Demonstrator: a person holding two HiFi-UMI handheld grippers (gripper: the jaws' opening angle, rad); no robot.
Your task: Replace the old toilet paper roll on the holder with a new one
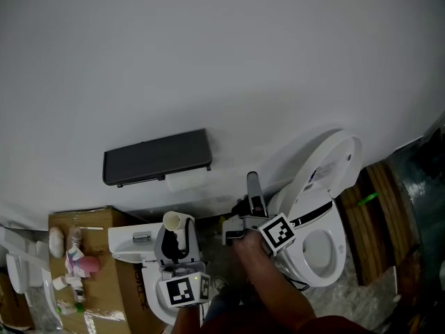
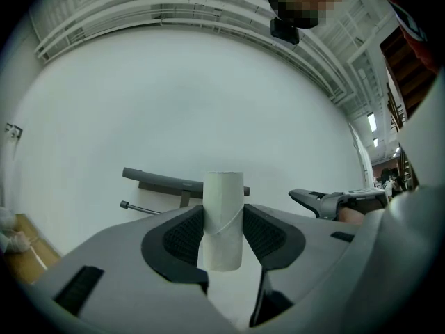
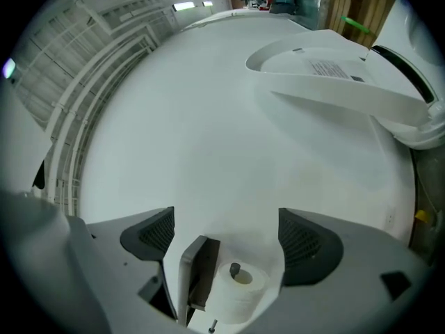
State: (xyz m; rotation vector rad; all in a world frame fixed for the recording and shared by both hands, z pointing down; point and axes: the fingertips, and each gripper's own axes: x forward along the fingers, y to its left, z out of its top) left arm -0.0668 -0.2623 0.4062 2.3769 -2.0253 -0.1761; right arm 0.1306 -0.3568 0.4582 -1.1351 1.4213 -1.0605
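Roll is sitting on the holder at the wall; the empty tube is being gripped upright by the left gripper; the right gripper is being held wide open, empty, short of the roll; the tube is best squeezed lightly while being carried away, and the roll's seating checked.

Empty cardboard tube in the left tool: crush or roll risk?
The cardboard tube looks hollow and thin-walled: probably very light and easy to crush, though no dent shows where the left tool grips it. Being round, it would likely roll if laid on its side.
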